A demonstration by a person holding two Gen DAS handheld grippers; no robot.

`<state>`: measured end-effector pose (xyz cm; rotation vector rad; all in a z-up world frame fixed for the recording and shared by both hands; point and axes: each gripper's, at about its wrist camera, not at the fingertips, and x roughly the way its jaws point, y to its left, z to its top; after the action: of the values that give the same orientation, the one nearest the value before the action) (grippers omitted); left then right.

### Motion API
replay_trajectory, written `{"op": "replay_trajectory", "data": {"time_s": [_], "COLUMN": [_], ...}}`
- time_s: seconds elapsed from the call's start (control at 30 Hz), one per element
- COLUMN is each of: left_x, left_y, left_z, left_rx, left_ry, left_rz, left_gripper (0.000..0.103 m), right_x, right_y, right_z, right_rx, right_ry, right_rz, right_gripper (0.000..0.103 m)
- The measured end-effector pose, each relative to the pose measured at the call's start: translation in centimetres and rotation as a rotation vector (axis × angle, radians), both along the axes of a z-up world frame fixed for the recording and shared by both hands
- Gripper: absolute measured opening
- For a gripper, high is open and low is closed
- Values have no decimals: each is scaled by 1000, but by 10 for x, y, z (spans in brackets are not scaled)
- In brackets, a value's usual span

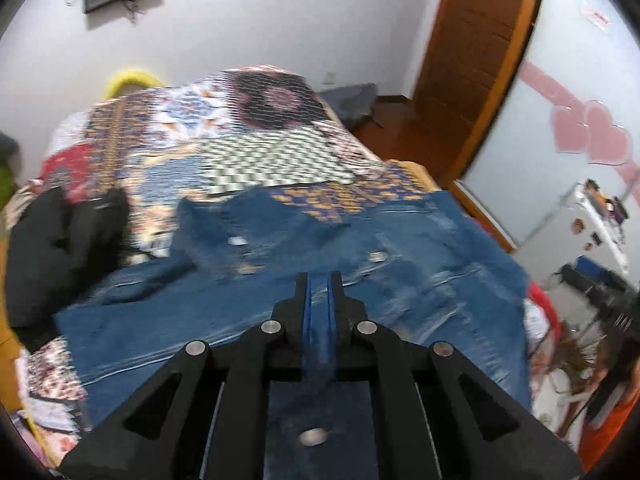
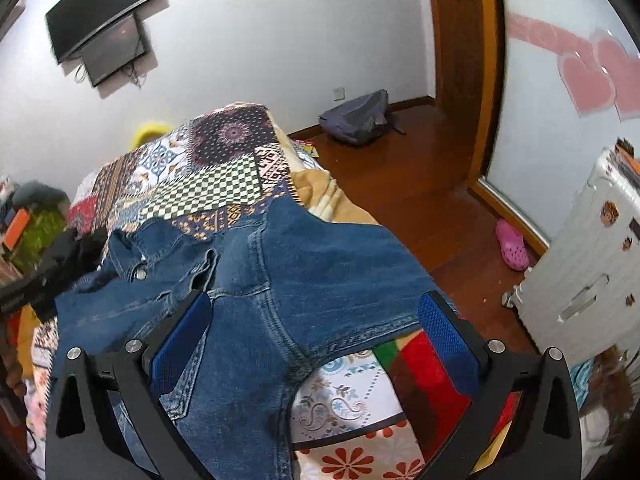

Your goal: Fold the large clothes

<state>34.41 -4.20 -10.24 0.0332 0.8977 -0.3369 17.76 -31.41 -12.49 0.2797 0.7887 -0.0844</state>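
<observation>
A blue denim jacket (image 2: 320,264) lies spread on the patchwork bedspread (image 2: 224,184), collar and metal snap buttons at its left side. My right gripper (image 2: 316,304) is open, hovering above the jacket with blue pads wide apart; one sleeve runs down between them. In the blurred left wrist view the jacket (image 1: 420,280) covers the near bed. My left gripper (image 1: 319,278) has its blue pads nearly together with denim cloth between them and running back under the fingers.
A black garment (image 1: 68,248) lies at the bed's left side. A grey backpack (image 2: 356,118) sits on the wooden floor by the wall. A pink shoe (image 2: 512,246) lies near a white suitcase (image 2: 588,256). A door frame (image 2: 460,60) stands at the right.
</observation>
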Motion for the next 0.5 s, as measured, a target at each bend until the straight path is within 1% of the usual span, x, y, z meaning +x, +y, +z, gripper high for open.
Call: {"op": "replay_trajectory", "data": {"time_s": [0.03, 0.07, 0.1, 0.17, 0.23, 0.3, 0.4, 0.47, 0.5], "left_x": [-2, -3, -6, -10, -13, -15, -18, -20, -22], "left_y": [10, 21, 31, 47, 62, 75, 90, 95, 99], "left_z": [0, -1, -2, -5, -11, -22, -38, -47, -53], "left_rx": [7, 10, 12, 21, 39, 47, 36, 30, 26], "left_ry": [-4, -6, -10, -22, -25, -1, 45, 71, 84], "left_rz": [18, 38, 61, 104, 148, 182, 213, 223, 231], "left_gripper": [14, 24, 36, 47, 49, 51, 51, 51, 51], "right_x": [1, 1, 2, 3, 6, 9, 15, 19, 19], "right_y": [-6, -14, -19, -32, -48, -61, -79, -93, -97], "right_z": [-2, -6, -9, -19, -34, -50, -78, -98, -103], "right_rx": [19, 50, 75, 130, 203, 277, 409, 513, 540], "right_ry": [6, 16, 26, 51, 91, 128, 193, 232, 238], "right_rz": [-12, -29, -47, -84, -111, -133, -154, -174, -182], "right_gripper": [103, 103, 103, 103, 103, 103, 93, 85, 83]}}
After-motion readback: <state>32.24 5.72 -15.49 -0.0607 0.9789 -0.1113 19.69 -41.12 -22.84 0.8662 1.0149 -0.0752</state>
